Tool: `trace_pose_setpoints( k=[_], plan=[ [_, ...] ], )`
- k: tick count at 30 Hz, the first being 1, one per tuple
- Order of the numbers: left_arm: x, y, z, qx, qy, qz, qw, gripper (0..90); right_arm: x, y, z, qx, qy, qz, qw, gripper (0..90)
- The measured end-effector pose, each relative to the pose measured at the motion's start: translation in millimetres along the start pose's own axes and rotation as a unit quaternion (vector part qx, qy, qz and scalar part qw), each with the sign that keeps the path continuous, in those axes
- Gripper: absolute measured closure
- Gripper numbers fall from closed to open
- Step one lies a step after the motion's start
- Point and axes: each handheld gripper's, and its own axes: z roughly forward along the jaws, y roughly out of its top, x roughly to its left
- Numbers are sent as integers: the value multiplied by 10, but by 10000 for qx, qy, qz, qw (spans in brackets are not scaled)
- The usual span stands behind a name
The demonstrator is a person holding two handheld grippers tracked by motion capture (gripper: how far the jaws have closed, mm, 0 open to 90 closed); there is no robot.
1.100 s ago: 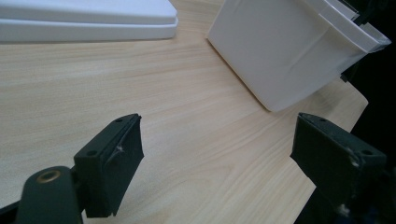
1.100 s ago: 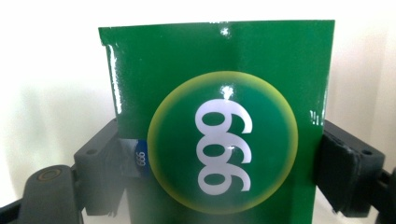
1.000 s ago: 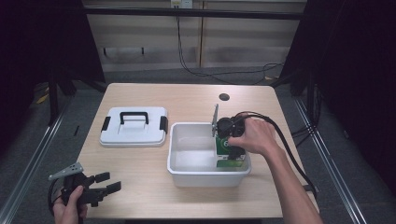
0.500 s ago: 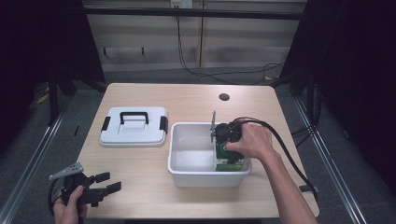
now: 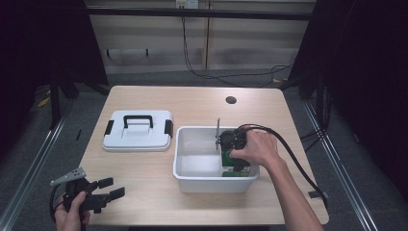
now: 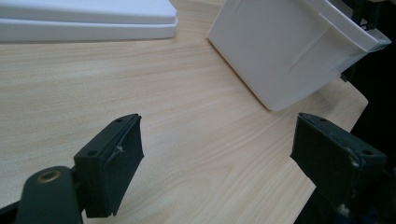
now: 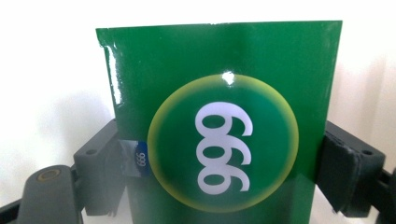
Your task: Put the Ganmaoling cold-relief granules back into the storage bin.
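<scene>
Here right gripper [image 7: 219,154] fingers [image 7: 348,172] clamp the green box [image 7: 219,116].

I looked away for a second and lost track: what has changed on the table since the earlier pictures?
The right gripper, shut on the green box, has come down into the white bin, bringing the box lower and nearer its front right corner. Nothing was released. The left gripper stays open at the table's near left edge, and the white lid has not moved.
</scene>
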Motion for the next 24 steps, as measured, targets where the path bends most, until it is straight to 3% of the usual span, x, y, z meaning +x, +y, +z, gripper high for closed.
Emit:
trace_pose_setpoints(
  k=[24],
  plan=[
    [3, 1, 0, 25, -4, 28, 10000, 163, 7, -1, 79, -7, -33, -39, 10000, 137]
  ],
)
